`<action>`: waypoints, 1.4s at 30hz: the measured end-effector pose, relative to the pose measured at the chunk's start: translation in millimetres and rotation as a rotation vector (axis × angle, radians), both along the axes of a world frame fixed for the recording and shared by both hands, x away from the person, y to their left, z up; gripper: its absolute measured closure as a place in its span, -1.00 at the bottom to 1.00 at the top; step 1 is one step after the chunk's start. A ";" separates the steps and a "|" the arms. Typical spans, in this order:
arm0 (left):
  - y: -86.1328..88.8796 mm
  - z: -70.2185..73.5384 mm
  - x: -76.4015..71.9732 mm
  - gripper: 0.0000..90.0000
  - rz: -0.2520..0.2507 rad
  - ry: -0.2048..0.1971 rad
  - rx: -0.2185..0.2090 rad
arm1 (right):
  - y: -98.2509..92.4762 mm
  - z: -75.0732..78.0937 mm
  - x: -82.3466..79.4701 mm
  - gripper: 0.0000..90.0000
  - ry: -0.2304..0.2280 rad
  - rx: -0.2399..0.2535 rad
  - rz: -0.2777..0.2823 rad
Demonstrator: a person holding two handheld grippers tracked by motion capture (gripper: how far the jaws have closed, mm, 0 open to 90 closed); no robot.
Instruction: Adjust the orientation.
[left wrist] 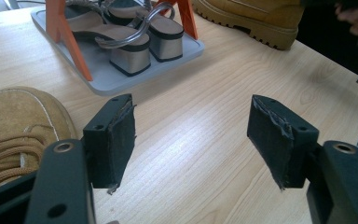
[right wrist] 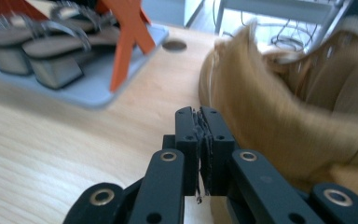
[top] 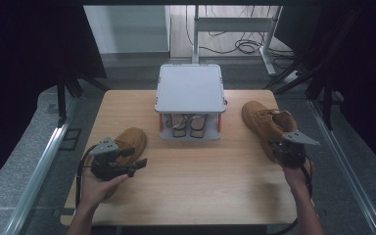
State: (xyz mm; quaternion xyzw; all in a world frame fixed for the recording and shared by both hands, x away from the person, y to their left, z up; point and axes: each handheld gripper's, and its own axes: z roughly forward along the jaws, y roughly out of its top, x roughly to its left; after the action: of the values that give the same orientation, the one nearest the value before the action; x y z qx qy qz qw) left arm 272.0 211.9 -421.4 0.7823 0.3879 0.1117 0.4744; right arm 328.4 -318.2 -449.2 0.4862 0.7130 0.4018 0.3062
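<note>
High view shows a wooden counter (top: 186,171) with a grey two-level shoe rack (top: 191,90) at its far middle. Under the rack's top plate stands a pair of heeled sandals (top: 186,125), between orange posts.

One tan lace-up boot (top: 129,142) lies on the left part of the counter, just beside the left gripper (top: 139,164). The person's left hand (top: 95,183) holds this gripper low over the wood, and it points toward the middle of the counter. In the left gripper view its two black pads stand wide apart with only bare wood between them; the toe and laces of the boot (left wrist: 18,126) are at the left edge, outside the jaws and not touched by them. Farther off in this view, the sandals (left wrist: 130,39) sit on the rack's grey bottom tray (left wrist: 102,79).

The second tan boot (top: 264,122) is on the right side of the counter, near the far right corner. The right gripper (top: 281,149) is at the near end of this boot, held by the right hand (top: 298,174). In the right gripper view the two jaws are pressed together, pad against pad, and nothing is between them. The boot (right wrist: 279,112) is blurred there and lies just to the right of the closed jaws; whether it touches them I cannot tell.
</note>
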 end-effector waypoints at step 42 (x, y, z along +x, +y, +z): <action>3.2 -2.2 2.0 -0.27 0.010 0.006 -0.002 | -16.4 35.2 78.0 0.69 0.149 -0.128 -0.005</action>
State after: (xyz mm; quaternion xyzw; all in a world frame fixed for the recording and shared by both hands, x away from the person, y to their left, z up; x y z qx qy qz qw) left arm 274.0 215.1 -423.6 0.7802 0.3933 0.1111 0.4736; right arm 406.3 -334.6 -414.0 0.4957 0.7569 0.3174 0.2838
